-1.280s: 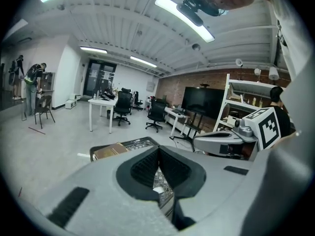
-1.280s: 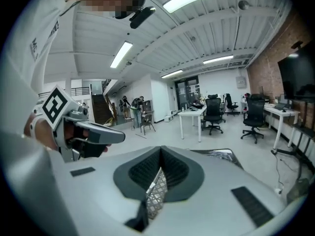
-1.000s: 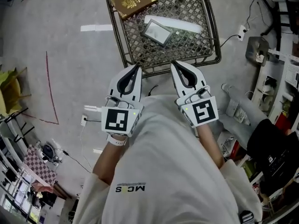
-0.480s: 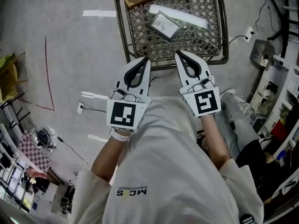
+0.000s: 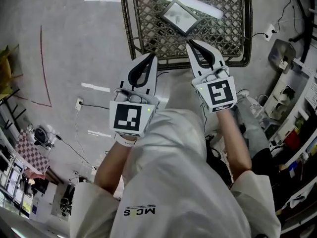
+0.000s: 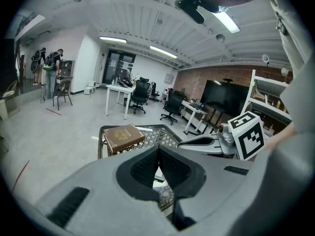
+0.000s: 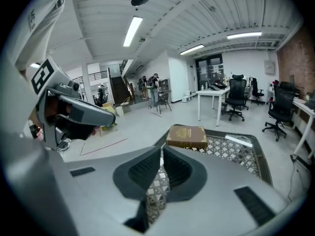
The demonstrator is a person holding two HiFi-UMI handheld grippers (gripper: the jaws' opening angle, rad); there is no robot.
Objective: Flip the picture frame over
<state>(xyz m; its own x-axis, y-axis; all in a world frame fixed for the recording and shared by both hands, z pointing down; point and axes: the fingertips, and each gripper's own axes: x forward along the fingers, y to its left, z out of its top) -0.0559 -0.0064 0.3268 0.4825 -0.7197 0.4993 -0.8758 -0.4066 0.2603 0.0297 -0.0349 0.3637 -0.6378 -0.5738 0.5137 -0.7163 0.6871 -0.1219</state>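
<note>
Two closed, empty: left tongs (image 5: 153, 56), right tongs (image 5: 190, 42) | picture frame (image 5: 179, 16), book (image 6: 123, 137), strip (image 5: 198, 5) on mesh table (image 5: 218, 38)

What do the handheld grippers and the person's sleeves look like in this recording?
The left gripper and right gripper are pale grey shells tapering to a point, with black ribbed pads. Each carries a cube with black-and-white square markers. The person wears a white shirt with loose sleeves.
</note>
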